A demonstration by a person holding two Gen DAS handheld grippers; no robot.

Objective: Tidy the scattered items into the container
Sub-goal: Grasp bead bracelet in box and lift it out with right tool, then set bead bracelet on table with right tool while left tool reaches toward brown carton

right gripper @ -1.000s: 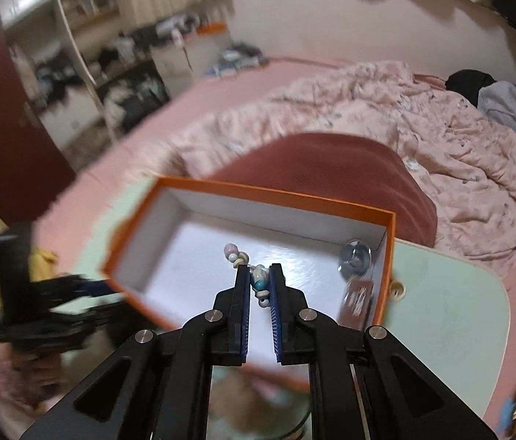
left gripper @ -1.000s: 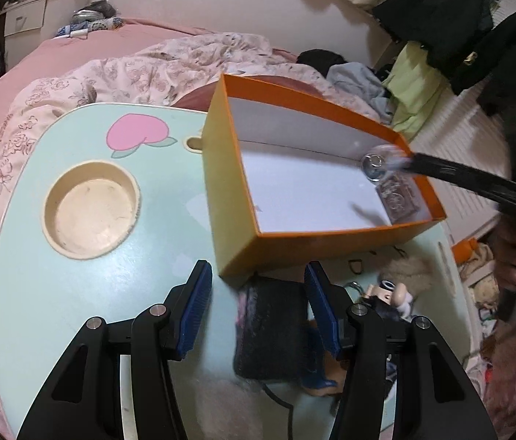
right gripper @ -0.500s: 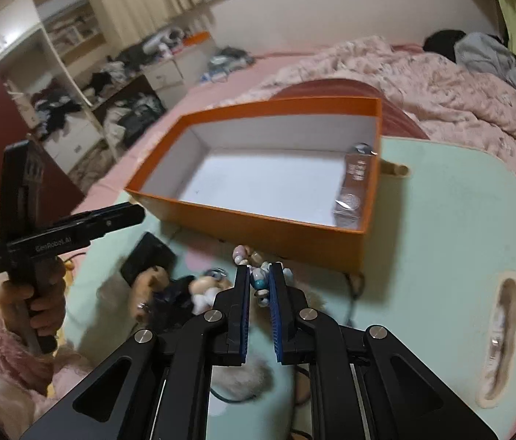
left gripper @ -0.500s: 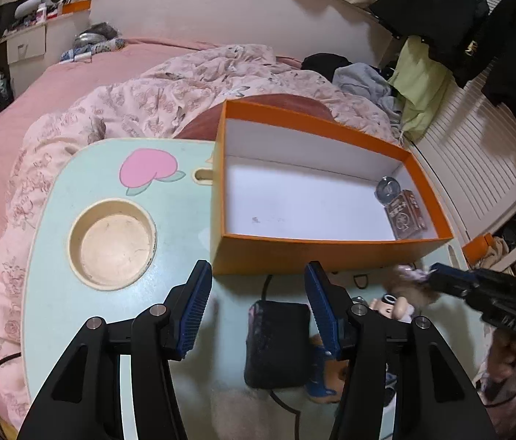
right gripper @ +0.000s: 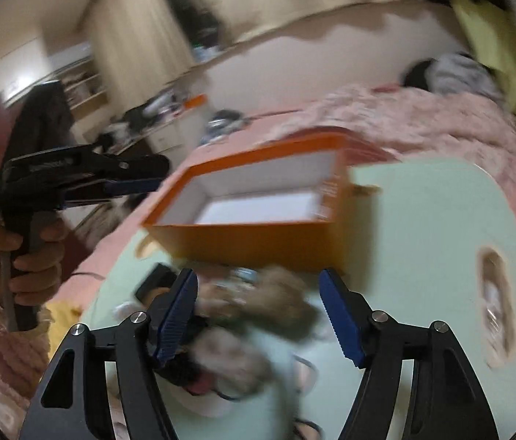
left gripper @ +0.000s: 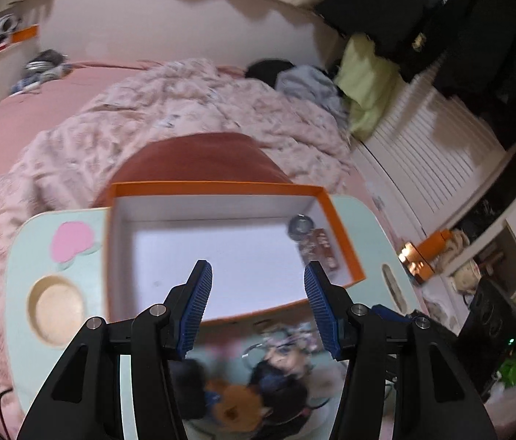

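1. Right wrist view is badly smeared: the pile of small items (right gripper: 254, 304) on the pale green table (right gripper: 423, 227) reads only as brown fluff and dark shapes.
2. The orange box (left gripper: 338, 220), white inside, sits on the table behind the pile; a round metal piece (left gripper: 300, 225) and a brown packet (left gripper: 322, 247) lie at its right end.
3. The packet's print is unreadable.
4. Left gripper (left gripper: 256, 306) hangs partly open, empty, over the box.
5. Right gripper (right gripper: 258, 315): jaws opening, pads clear of the pile.
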